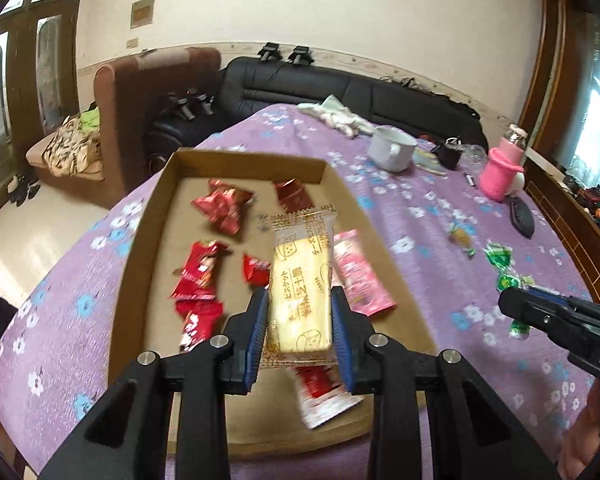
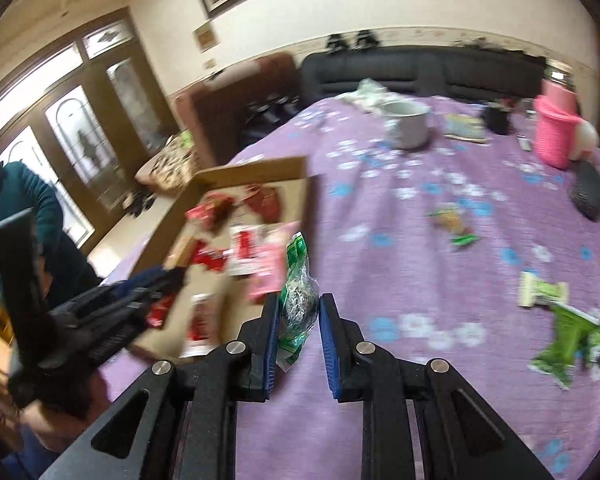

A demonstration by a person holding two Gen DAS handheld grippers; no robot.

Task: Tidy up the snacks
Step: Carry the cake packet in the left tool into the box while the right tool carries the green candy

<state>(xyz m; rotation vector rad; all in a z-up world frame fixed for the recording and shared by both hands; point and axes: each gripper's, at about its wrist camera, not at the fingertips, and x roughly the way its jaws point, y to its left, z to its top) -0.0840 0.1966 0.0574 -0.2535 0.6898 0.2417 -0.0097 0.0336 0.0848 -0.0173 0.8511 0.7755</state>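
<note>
Left wrist view: the left tool (image 1: 300,322) is closed on a yellow biscuit packet (image 1: 302,280), its blue pads pressing the packet's two long edges, and it carries the packet above the near half of an open cardboard box (image 1: 168,178) that rests on the desk (image 1: 420,208), which is covered with a purple flowered cloth. Below and beyond the packet, red-wrapped snacks (image 1: 222,208) lie scattered over the box floor, with a pink packet (image 1: 360,276) just beside the biscuit packet toward the right wall. Right wrist view: the right tool (image 2: 299,326) holds a green-and-clear wrapped candy (image 2: 298,300); the wrapper touches the left pad, while a narrow gap shows at the right pad, so the grip appears light. This tool hovers over the cloth just outside the near right edge of the box. Farther out on the cloth, loose green-wrapped snacks (image 2: 568,332) and a small orange candy (image 2: 454,222) remain uncollected; a white mug (image 2: 406,124) and a pink holder (image 2: 556,128) stand near the far edge. Judged step: depositing collected snacks into the box. The next move calls for opening the left tool over a bare patch of box floor, then carrying the right tool across the box wall before release.
</note>
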